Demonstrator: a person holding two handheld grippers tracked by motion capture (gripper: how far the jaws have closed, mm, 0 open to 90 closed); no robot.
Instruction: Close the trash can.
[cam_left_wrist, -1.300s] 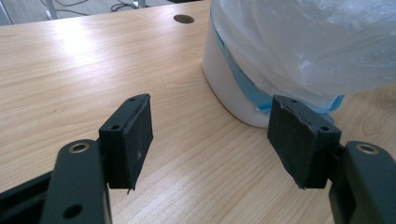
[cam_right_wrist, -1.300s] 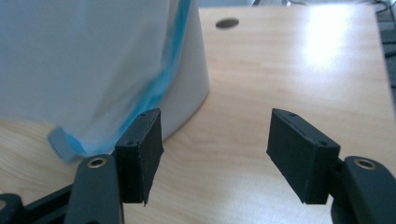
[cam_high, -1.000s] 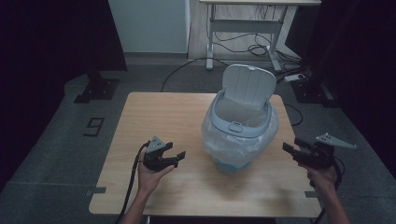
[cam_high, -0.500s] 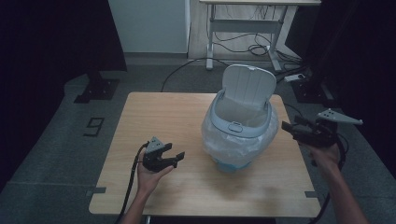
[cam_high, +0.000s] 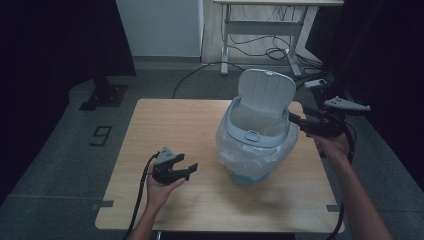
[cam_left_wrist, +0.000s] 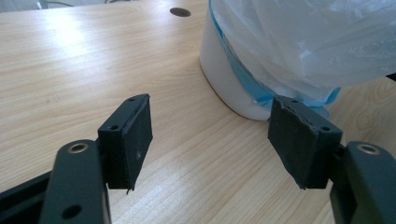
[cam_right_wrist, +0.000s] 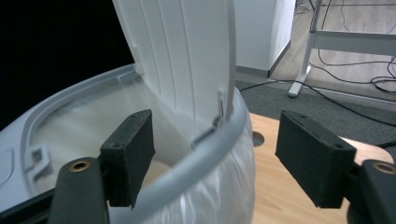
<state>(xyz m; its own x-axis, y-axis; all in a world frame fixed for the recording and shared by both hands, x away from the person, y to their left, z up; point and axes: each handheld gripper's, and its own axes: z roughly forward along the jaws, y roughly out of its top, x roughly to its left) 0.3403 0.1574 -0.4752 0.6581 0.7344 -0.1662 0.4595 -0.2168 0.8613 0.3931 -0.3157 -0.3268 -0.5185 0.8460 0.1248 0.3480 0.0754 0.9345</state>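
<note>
R hand-held gripper (cam_high: 295, 120) raised at bin (cam_high: 257, 150) rim, jaws just opening, empty; L hand-held gripper (cam_high: 190, 170) apart, low.

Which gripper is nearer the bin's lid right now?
The right. The right gripper is at the bin's rim beside the raised lid, jaws open. The left gripper is low over the table, off to the bin's left, open and apart from it.
</note>
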